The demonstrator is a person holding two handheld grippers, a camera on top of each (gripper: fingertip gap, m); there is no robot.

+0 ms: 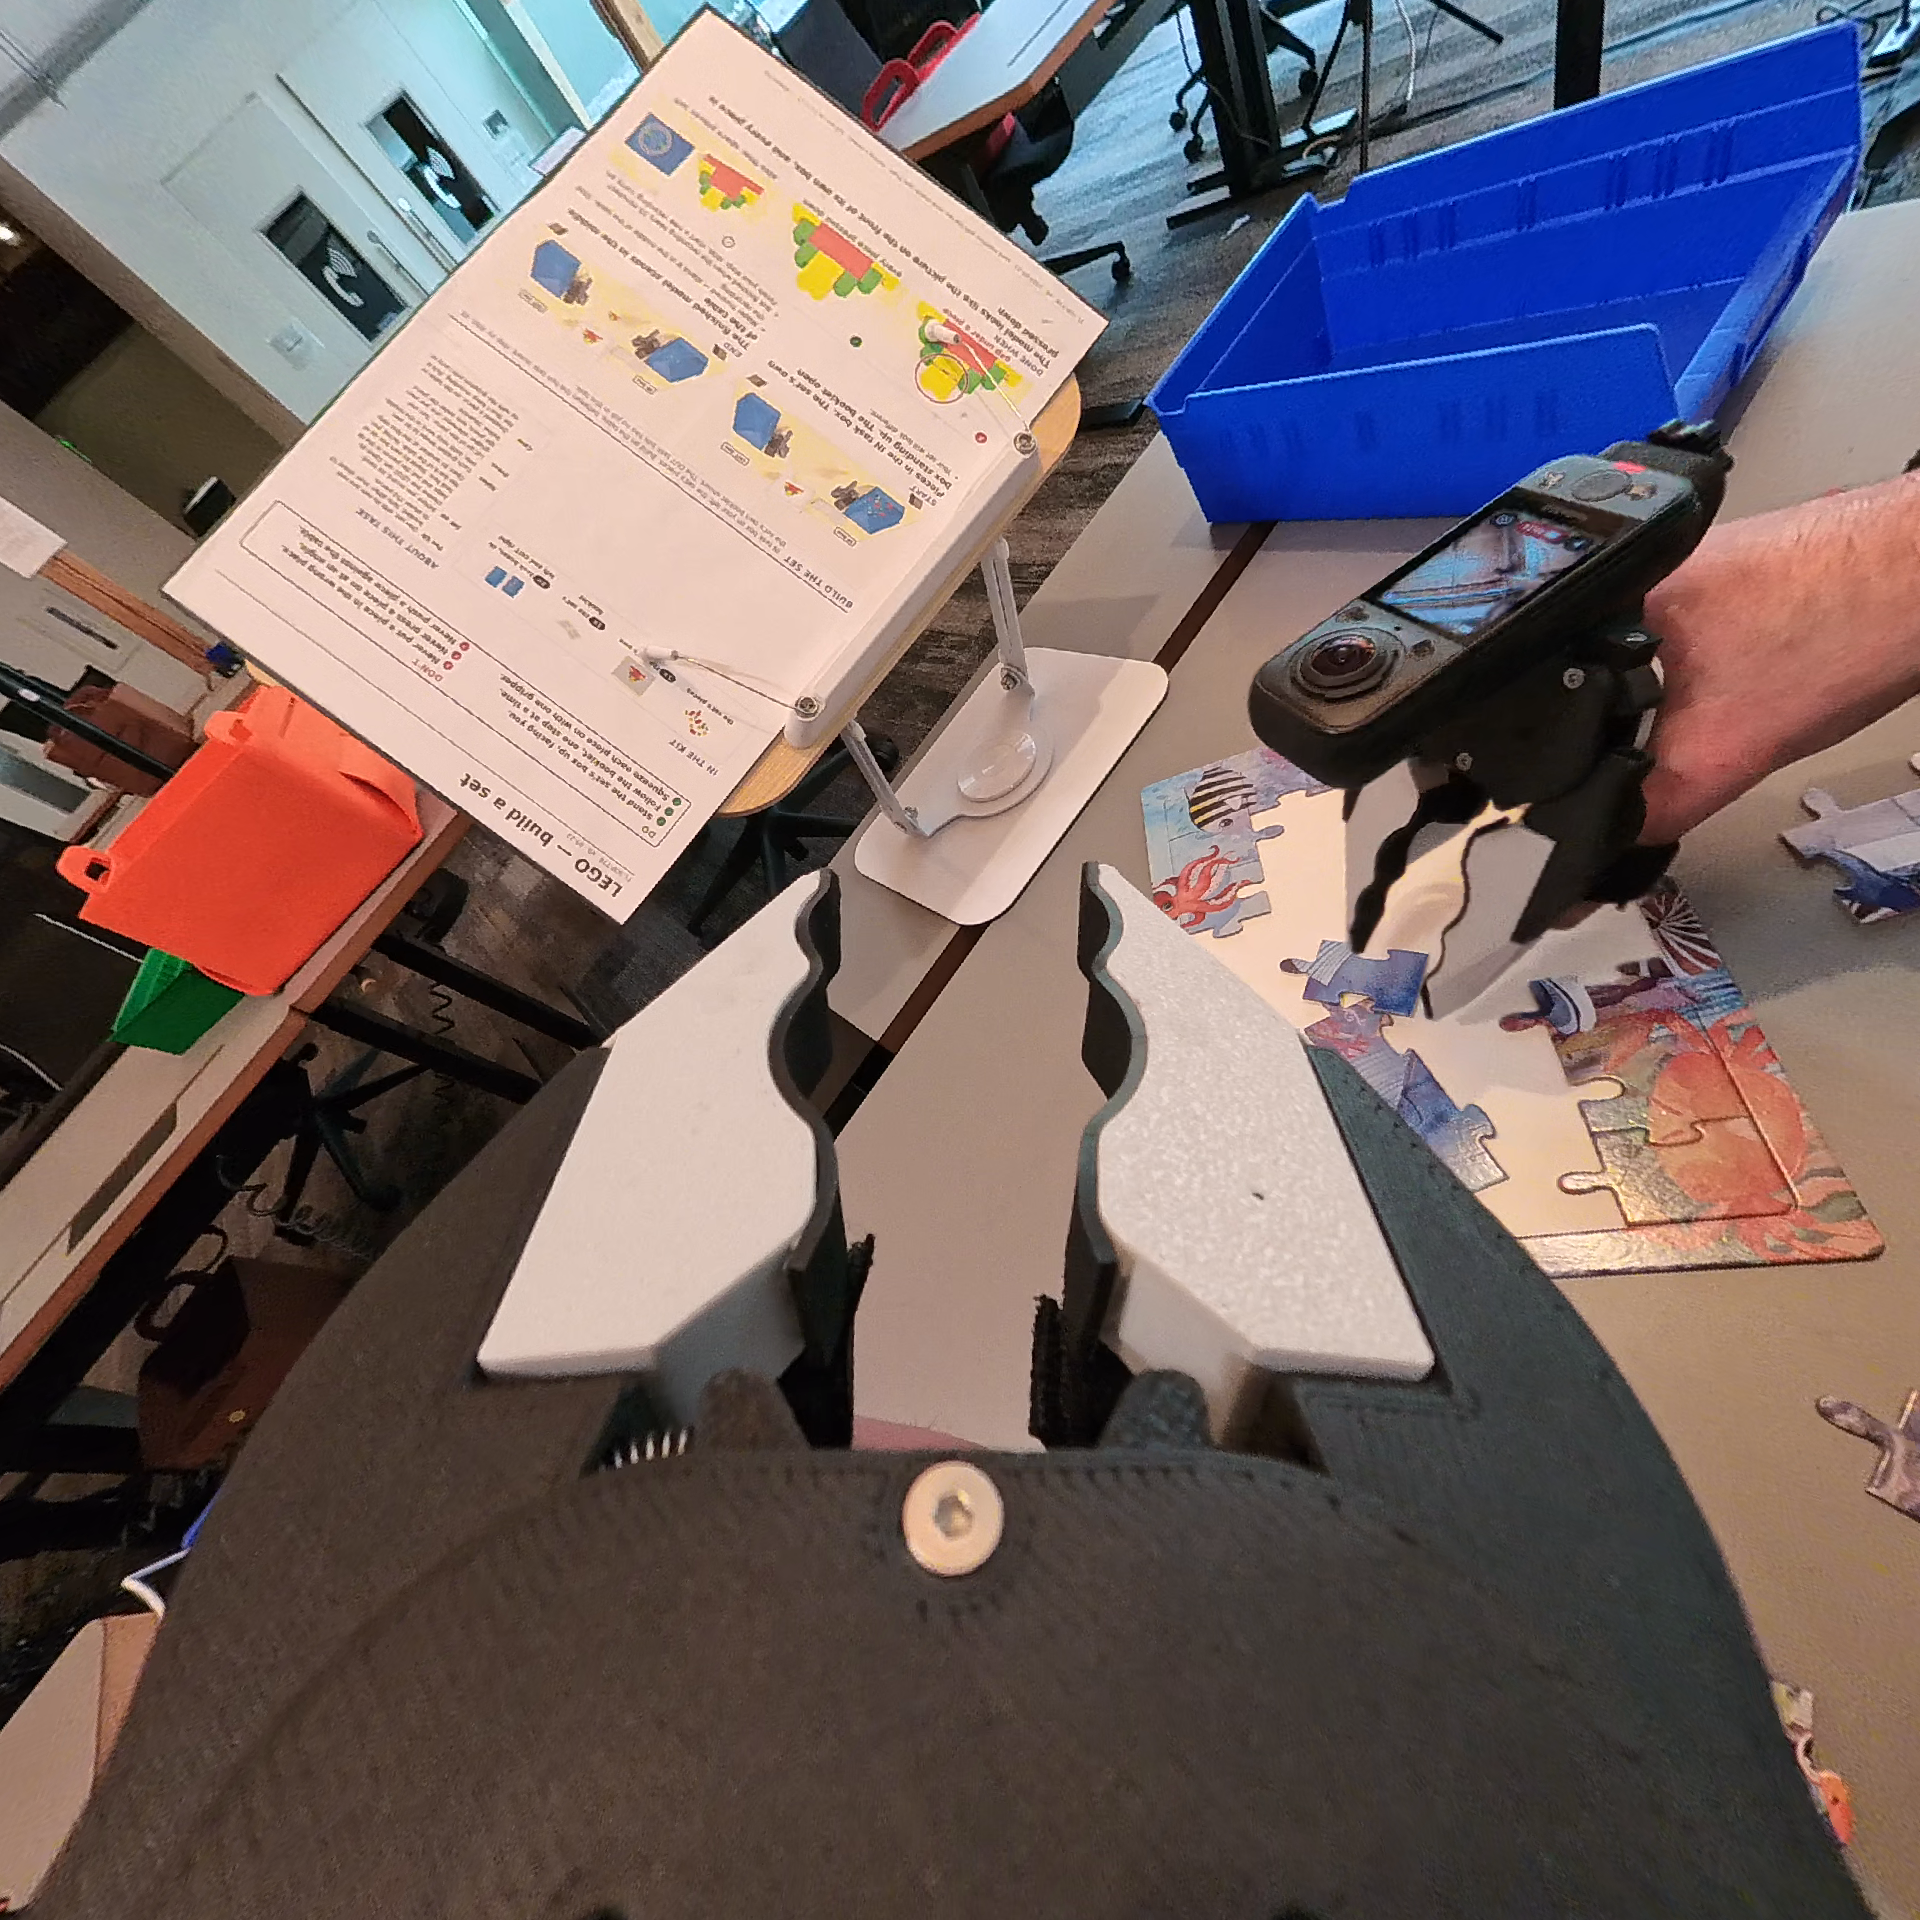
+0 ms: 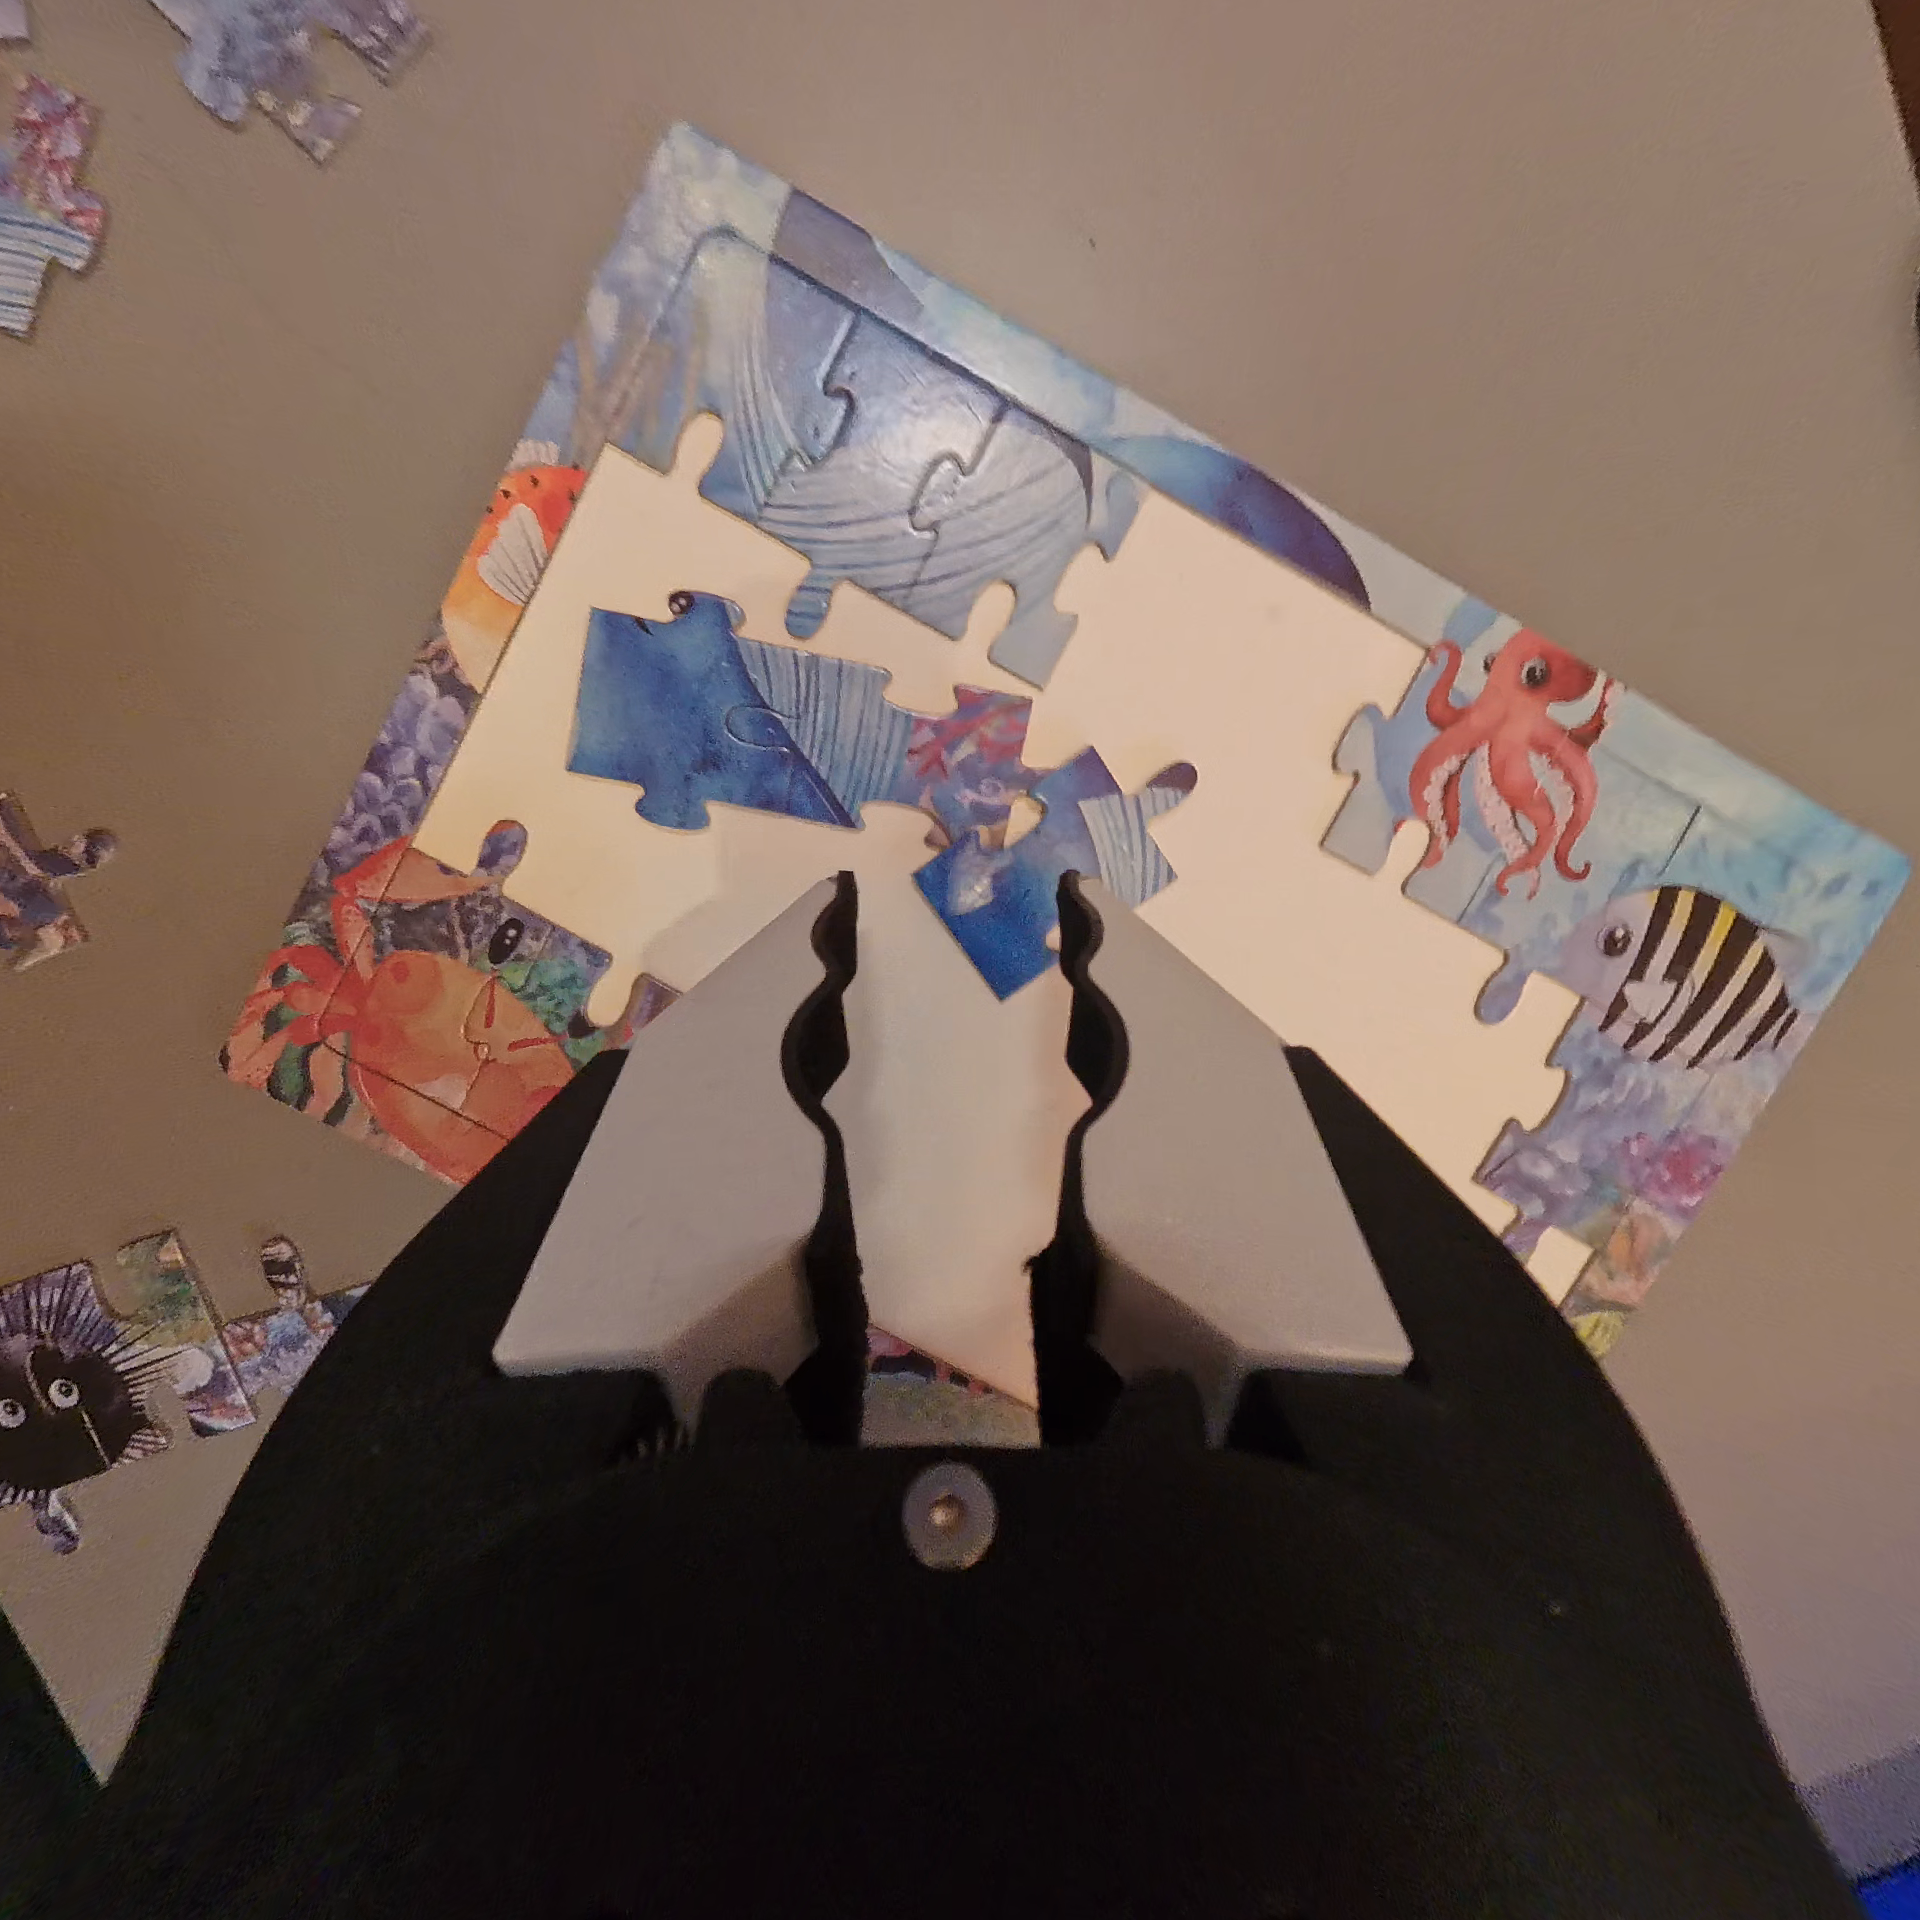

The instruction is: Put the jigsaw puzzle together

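Grey table (image 2: 1351,208) is lying open past the puzzle tray (image 2: 1226,644), which is sitting askew with its cream middle bare. Blue bin (image 1: 1507,343) is standing at the far edge, beside an instruction sheet (image 1: 623,447) on its stand (printed, text not copied). Right gripper (image 2: 956,883) is hovering spread over the tray, a loose blue piece (image 2: 997,914) lying between its tips. Left gripper (image 1: 956,894) is spread, empty, off to the side.

Grey table (image 2: 1351,208) under puzzle tray (image 2: 1247,644), scattered loose pieces (image 2: 281,62), blue bin (image 1: 1507,312), white stand base (image 1: 1008,790).
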